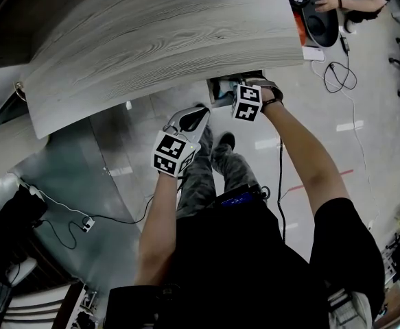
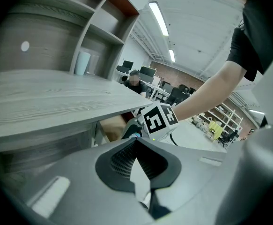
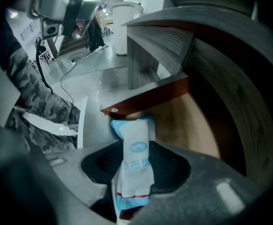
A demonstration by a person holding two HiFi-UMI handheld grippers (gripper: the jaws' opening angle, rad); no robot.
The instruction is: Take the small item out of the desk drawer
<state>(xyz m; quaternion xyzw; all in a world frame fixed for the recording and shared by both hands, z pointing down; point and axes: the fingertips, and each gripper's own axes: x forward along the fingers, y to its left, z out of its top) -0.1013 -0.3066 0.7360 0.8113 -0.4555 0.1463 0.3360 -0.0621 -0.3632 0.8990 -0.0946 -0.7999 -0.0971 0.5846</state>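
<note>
A small white packet with blue ends (image 3: 136,146) stands between the jaws of my right gripper (image 3: 135,175), which is shut on it just above the open desk drawer (image 3: 178,121). In the head view the right gripper (image 1: 226,96) reaches under the edge of the grey wooden desk top (image 1: 165,40), into the drawer opening (image 1: 217,86). My left gripper (image 1: 194,118) hangs a little lower and to the left, away from the drawer, its jaws together with nothing in them. From the left gripper view, the right gripper's marker cube (image 2: 158,120) shows beside the desk edge.
The person's camouflage-clad legs (image 1: 213,166) stand right below the grippers. Cables (image 1: 337,74) trail over the shiny floor at the right. Another person sits at the far right of the desk (image 1: 337,2). Shelves (image 2: 99,36) rise behind the desk.
</note>
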